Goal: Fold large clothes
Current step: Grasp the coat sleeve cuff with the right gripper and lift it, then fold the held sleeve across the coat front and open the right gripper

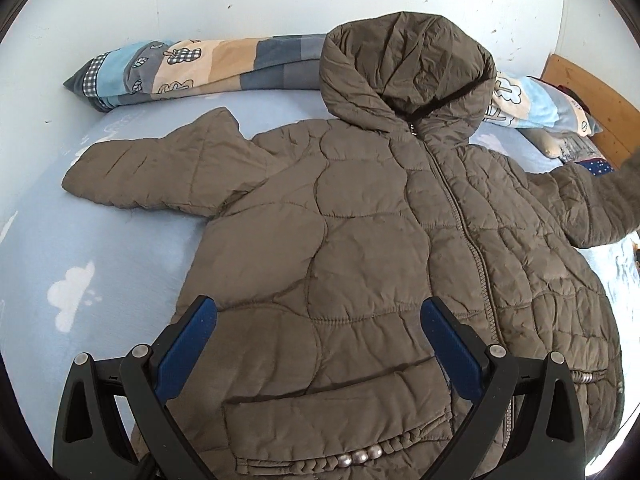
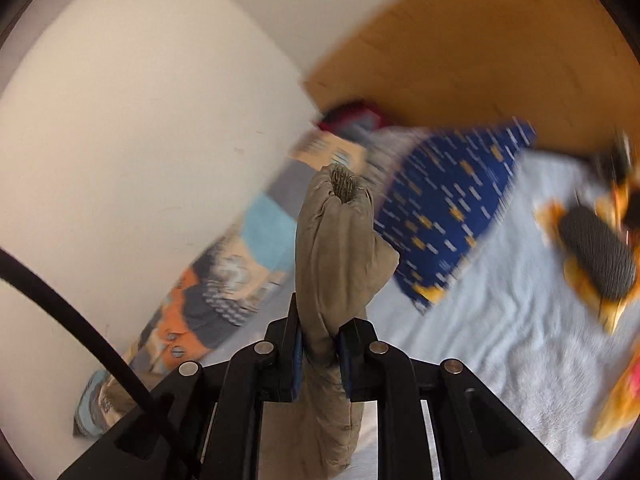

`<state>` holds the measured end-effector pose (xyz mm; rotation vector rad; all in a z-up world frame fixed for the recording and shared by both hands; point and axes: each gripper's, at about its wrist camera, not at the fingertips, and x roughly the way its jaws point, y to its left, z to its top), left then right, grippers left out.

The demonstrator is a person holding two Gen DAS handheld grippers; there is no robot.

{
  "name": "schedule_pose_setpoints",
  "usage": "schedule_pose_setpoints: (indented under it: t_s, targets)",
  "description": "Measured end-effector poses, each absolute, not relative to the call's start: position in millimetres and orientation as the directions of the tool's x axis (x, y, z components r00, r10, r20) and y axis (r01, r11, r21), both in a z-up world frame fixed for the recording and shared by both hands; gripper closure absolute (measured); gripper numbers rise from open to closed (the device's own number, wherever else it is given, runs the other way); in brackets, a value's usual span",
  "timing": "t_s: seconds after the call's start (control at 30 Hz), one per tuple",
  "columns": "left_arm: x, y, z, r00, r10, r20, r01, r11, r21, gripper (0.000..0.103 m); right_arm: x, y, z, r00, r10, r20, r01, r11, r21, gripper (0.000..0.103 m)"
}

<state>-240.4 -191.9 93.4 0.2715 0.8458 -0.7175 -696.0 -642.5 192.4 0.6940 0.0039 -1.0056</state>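
Jacket (image 1: 360,220) is showing olive-brown, quilted in wavy stitched panels; cuff (image 2: 344,188) same olive with ribbed knit inside. Bedsheet (image 1: 100,248) is reading pale blue with white cloud prints. Rolled blanket (image 1: 208,66) along the bed's far edge is running blue, beige, grey patchwork with gingham bits. Pillow (image 2: 452,216) is navy with orange-white specks. Headboard (image 1: 592,96) is tan wood. Gripper pads (image 1: 184,344) are blue on black frames.

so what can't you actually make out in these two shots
- Left wrist view: the coat's bottom hem is hidden behind the open left tongs and cut off by the lower edge.
- Left wrist view: its sleeve runs out at the picture's right edge, so the right tongs do not show there.
- Right wrist view: the right tongs clamp the sleeve cuff; the rest of the coat is out of frame.
- Right wrist view: the pillows and toy are smeared by blur.
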Motion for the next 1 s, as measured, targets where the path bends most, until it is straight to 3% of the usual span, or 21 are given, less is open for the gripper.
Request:
schedule_pose_setpoints:
  t_s: [0.2, 0.43, 0.77, 1.0]
  targets:
    - [-242.9, -183.4, 99.6, 0.449, -0.484, -0.751, 0.681, 0.73, -0.063, 0.001, -632.0, -574.4, 252.9, 0.659, -0.719, -0.22, 0.719, 0.516, 0.466, 0.087]
    - [-238.6, -168.3, 105.4, 0.449, -0.5, -0.741, 0.67, 0.736, -0.091, 0.001, -527.0, -515.5, 268.2, 0.772, -0.588, -0.239, 0.632, 0.671, 0.388, 0.087]
    - [-232.2, -154.9, 106.3, 0.429, -0.506, -0.748, 0.662, 0.74, -0.121, 0.001, -359.6, -463.7, 210.5, 0.826, -0.384, -0.412, 0.521, 0.799, 0.3, 0.087]
    - [-226.0, -148.5, 101.0, 0.412, -0.495, -0.765, 0.646, 0.751, -0.139, 0.001, -254.3, -425.2, 122.4, 0.758, -0.276, -0.592, 0.46, 0.869, 0.184, 0.087]
